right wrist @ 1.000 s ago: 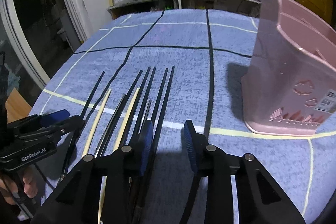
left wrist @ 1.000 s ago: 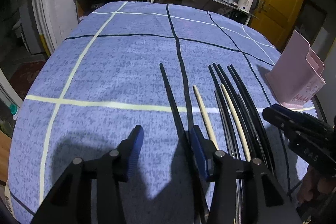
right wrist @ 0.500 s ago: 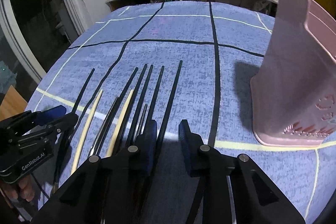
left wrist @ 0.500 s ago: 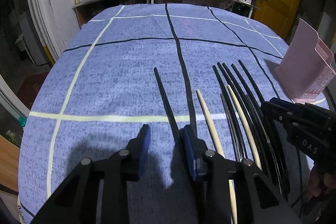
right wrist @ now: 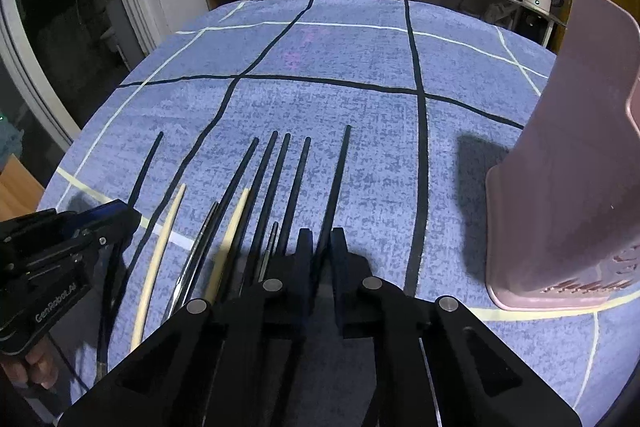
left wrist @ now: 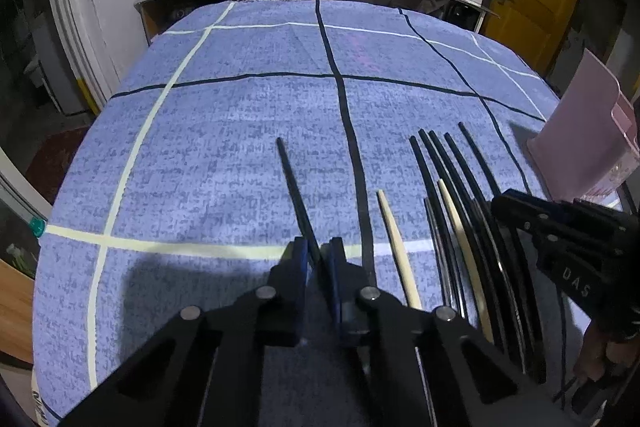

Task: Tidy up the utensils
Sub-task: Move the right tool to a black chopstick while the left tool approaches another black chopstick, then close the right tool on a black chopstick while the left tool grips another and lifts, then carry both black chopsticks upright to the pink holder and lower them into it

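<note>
Blue checked tablecloth [left wrist: 224, 131], pink holder [right wrist: 568, 187] far right, each gripper's fingers pinching one black chopstick.

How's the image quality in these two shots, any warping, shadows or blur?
Left wrist view: fisheye bends the tablecloth lines, corners are black, and the left gripper casts a shadow to its left. Right wrist view: same bending; the pink holder throws a dark shadow leftward; nothing looks motion-blurred.

Matt woven tablecloth [left wrist: 224, 131] — glossy black chopsticks [right wrist: 298, 183], smooth pink plastic holder [right wrist: 572, 155].
</note>
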`<state>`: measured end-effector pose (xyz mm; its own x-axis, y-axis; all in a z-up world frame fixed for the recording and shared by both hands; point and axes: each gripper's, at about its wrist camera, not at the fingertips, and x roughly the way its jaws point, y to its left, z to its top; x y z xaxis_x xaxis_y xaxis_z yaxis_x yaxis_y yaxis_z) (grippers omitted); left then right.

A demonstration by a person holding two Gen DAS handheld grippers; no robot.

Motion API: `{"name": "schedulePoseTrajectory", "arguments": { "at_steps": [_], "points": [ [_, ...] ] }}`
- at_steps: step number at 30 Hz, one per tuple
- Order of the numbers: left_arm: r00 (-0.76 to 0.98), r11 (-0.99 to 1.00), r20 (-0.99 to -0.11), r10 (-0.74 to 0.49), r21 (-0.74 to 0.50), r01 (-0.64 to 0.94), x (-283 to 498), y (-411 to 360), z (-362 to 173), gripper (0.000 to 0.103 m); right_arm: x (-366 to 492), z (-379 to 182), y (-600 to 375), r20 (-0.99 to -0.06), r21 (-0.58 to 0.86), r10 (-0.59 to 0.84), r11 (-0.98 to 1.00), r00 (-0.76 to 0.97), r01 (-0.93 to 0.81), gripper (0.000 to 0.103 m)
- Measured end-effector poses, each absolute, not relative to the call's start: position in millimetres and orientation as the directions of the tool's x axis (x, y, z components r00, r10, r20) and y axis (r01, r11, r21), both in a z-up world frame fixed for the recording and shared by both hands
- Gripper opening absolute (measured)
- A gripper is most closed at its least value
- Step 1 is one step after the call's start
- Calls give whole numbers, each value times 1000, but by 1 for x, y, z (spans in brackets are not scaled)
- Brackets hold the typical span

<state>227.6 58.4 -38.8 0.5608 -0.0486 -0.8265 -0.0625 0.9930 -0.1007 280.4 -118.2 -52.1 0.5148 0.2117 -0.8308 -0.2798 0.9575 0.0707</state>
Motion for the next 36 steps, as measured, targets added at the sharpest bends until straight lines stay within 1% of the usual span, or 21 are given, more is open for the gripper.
{"name": "schedulePoseTrajectory", "arguments": {
  "at_steps": [3,7,12,17,27,36],
  "points": [
    [555,987,-828,-83,-144,-67,230,62,-38,6,280,-50,-119,-829,98,238,953,505,-287,7],
    [565,981,-818,-110,-181,-72,224,66,-32,6,274,-39,-122,-812,116,260,949,522,-293,6],
    [608,978,-782,-137,-203,-41,212,66,-6,6,263,-15,-127,-779,135,291,943,556,-305,6],
    [666,975,-729,-159,-222,-9,195,68,32,6,248,15,-135,-733,150,318,938,601,-314,6],
    [737,975,-651,-183,-217,51,165,69,90,6,219,68,-157,-643,167,341,936,685,-308,6],
    [757,971,-615,-221,-215,108,158,55,119,6,197,95,-172,-593,180,348,936,726,-302,6]
  ]
}}
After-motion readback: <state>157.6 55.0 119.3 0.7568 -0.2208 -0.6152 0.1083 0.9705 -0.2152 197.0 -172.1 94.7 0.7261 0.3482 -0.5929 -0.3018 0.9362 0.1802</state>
